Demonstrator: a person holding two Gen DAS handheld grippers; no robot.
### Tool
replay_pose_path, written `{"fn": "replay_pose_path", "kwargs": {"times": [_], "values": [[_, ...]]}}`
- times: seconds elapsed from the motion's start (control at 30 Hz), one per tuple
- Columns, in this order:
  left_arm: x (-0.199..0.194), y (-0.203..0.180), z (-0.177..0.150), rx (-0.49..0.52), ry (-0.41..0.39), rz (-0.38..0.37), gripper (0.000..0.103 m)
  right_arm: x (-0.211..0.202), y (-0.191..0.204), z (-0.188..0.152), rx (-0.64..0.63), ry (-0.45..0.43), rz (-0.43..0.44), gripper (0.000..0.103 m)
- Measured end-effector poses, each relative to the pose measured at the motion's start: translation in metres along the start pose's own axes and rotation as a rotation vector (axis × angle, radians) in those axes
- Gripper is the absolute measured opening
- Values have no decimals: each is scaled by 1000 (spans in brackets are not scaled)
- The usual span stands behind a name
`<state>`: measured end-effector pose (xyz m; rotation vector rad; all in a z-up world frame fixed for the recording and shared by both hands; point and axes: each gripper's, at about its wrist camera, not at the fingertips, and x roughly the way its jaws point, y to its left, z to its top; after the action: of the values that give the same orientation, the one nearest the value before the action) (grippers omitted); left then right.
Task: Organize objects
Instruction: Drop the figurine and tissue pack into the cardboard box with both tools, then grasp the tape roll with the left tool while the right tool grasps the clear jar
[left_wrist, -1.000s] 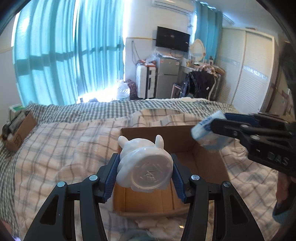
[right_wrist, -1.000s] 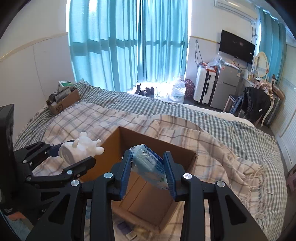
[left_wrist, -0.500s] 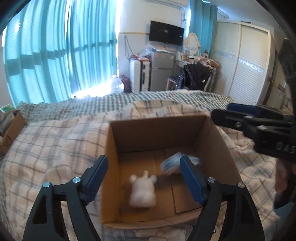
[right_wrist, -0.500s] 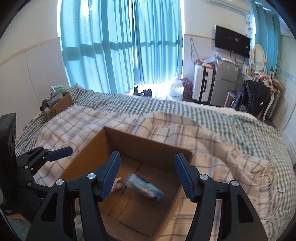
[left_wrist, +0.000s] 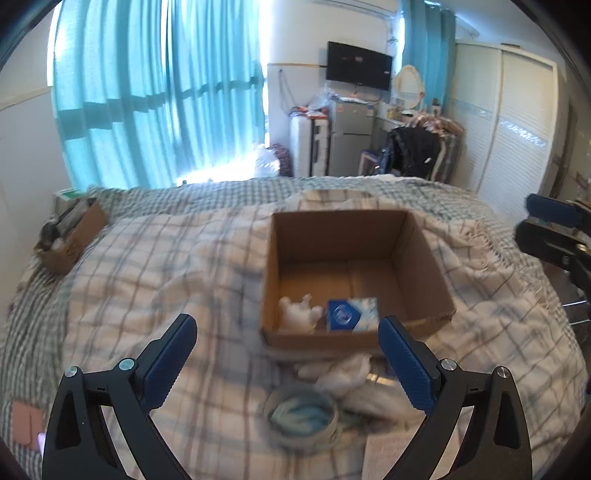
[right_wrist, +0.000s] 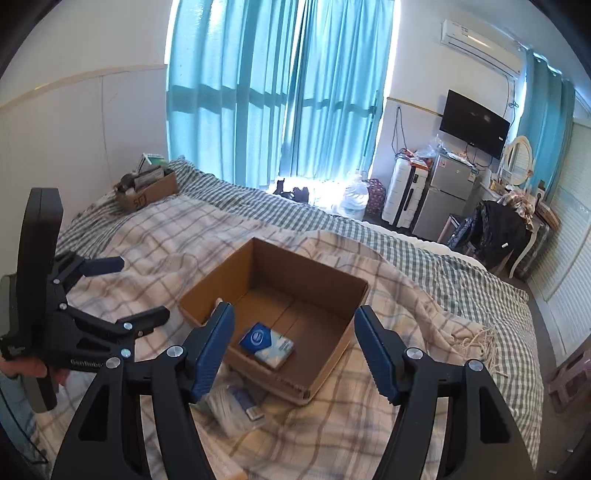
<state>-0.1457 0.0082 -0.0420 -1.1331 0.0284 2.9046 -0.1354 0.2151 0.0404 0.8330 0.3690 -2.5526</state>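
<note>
Hovering wide-jawed over a cardboard box (left_wrist: 421, 258) — both grippers are holding nothing.
White figurine (left_wrist: 299, 314) and blue tissue pack (left_wrist: 351, 314) are lying inside — left gripper (left_wrist: 286, 349), right gripper (right_wrist: 293, 345).

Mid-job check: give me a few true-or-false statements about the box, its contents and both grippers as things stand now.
1. The white figurine lies inside the cardboard box. True.
2. The left gripper is clamped on the figurine. False: its jaws are wide apart and hold nothing.
3. The blue tissue pack lies on the box floor. True.
4. The right gripper holds the tissue pack. False: it is open and empty above the box.
5. The box stands on a wooden desk. False: it rests on the plaid blanket on the bed.
</note>
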Motion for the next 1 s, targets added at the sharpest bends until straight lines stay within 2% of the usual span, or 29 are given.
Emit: {"fn": "replay_pose_path", "kwargs": {"times": [0.13, 0.27, 0.37, 0.5, 0.6, 0.67, 0.73, 0.87, 1.0], "values": [[-9, 7, -22, -23, 18, 18, 101, -12, 15, -13, 0, 0, 16, 74], [-9, 10, -48, -39, 26, 51, 103, -9, 25, -32, 15, 3, 24, 87], [1, 13, -68, -85, 42, 78, 103, 7, 32, -51, 19, 26, 56, 88], [24, 11, -91, -117, 94, 65, 103, 46, 37, -80, 24, 116, 82, 88], [43, 10, -102, -90, 152, 86, 103, 76, 44, -97, -2, 203, 96, 88], [53, 15, -107, -121, 183, 103, 103, 96, 49, -107, -23, 256, 81, 88], [58, 20, -114, -151, 198, 102, 103, 113, 52, -112, -29, 307, 101, 88], [61, 21, -119, -150, 208, 89, 103, 143, 62, -121, -90, 410, 126, 88], [63, 20, -121, -152, 210, 70, 103, 166, 67, -127, -104, 464, 119, 88]]}}
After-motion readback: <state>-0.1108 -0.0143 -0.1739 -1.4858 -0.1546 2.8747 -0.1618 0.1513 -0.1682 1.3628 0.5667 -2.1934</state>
